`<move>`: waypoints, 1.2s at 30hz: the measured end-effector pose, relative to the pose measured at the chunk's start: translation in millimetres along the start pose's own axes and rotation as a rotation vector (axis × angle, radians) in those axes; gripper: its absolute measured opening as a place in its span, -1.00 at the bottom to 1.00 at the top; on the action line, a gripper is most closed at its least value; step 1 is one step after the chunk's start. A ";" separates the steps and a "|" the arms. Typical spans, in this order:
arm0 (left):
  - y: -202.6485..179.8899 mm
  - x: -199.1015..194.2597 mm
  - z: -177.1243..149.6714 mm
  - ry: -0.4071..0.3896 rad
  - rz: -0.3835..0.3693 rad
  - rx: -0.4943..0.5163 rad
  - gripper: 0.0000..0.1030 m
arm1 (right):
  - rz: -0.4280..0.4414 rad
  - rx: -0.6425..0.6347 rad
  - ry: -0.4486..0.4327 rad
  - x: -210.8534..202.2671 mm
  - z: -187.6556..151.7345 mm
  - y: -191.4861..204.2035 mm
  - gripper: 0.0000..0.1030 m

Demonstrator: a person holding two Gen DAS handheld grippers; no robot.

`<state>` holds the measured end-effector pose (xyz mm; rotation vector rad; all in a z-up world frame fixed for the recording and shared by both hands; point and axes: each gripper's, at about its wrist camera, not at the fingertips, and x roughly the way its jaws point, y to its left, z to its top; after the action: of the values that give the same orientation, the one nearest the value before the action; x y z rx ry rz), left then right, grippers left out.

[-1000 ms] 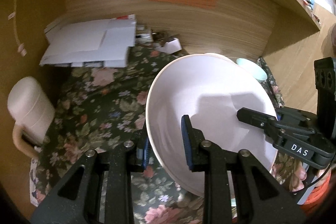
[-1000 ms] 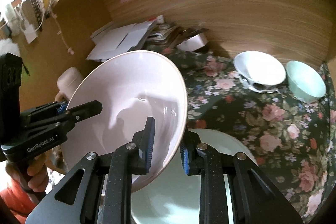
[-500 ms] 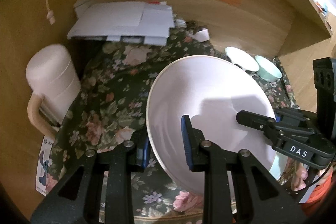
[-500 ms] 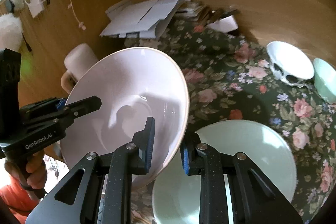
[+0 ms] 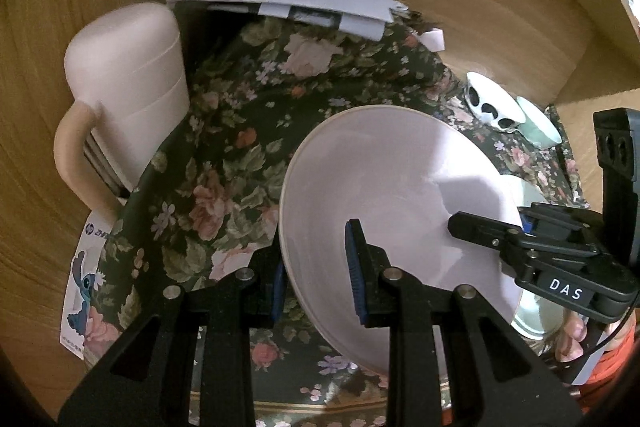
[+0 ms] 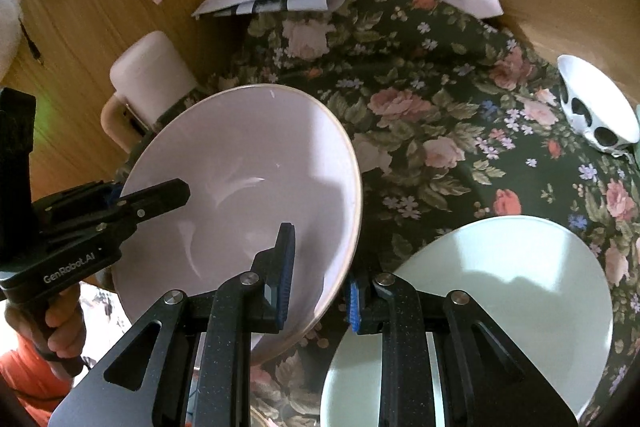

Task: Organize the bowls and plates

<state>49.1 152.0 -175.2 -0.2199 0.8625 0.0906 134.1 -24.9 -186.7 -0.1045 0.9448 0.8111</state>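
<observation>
You had carried the large white bowl (image 5: 400, 195) lower and further across the floral cloth (image 5: 224, 147) than a second before: the paper stack and the wall notes had slid toward the top of both views, and the pale green plate (image 6: 500, 287) now filled more of the right wrist view. That suggested the bowl was on its way down to a resting place, probably near or on that plate.

Both grippers pointed steeply downward. Your left gripper (image 5: 316, 267) was clamped on the bowl's left rim, one pad inside and one outside. Your right gripper (image 6: 320, 275) pinched the opposite rim the same way. The bowl hung tilted between them, above the cloth.
</observation>
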 end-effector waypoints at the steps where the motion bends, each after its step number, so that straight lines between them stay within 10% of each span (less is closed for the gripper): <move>1: 1.3 1.5 -0.4 0.004 0.000 -0.002 -0.49 | -0.001 0.000 0.005 2.6 0.2 -0.1 -0.61; 20: 11.0 22.6 -5.9 0.051 0.003 -0.018 -0.49 | -0.002 -0.002 0.063 23.3 6.2 -0.4 -0.53; 36: -4.1 -19.4 15.9 -0.066 0.044 0.034 -0.08 | -0.005 -0.018 -0.101 -38.6 5.4 -4.1 -0.16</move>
<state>48.9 151.9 -149.8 -0.1654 0.8030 0.1233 128.0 -47.7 -155.3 -0.0809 0.8421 0.8130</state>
